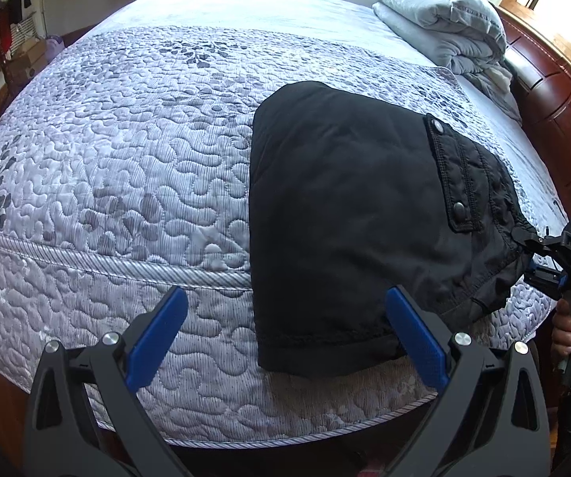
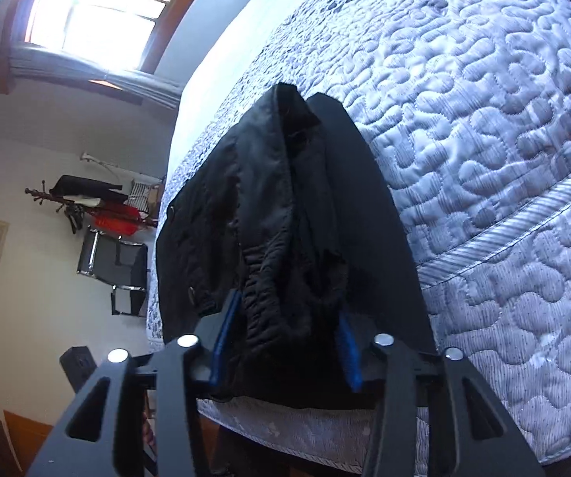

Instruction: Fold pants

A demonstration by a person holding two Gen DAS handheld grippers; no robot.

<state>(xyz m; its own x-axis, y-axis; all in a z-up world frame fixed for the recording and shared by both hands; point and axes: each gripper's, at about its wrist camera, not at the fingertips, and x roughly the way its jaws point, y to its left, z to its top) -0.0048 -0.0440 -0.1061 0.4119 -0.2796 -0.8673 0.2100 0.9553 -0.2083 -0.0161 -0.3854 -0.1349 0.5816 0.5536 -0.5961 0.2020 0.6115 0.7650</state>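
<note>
At the bed's (image 1: 126,159) near edge, your right gripper (image 2: 285,338) pinches the soft, bulky pants (image 1: 345,218) at their gathered waistband; your left gripper (image 1: 285,330) gapes empty.

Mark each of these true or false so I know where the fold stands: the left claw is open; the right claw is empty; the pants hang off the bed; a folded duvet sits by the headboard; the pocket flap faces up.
1. The left claw is open and holds nothing. True.
2. The right claw is empty. False: it is shut on bunched fabric at the edge of the black pants.
3. The pants hang off the bed. False: they lie folded on the quilted bedspread.
4. A folded grey duvet sits near the wooden headboard. True.
5. The snap-button pocket flap faces up. True.
</note>
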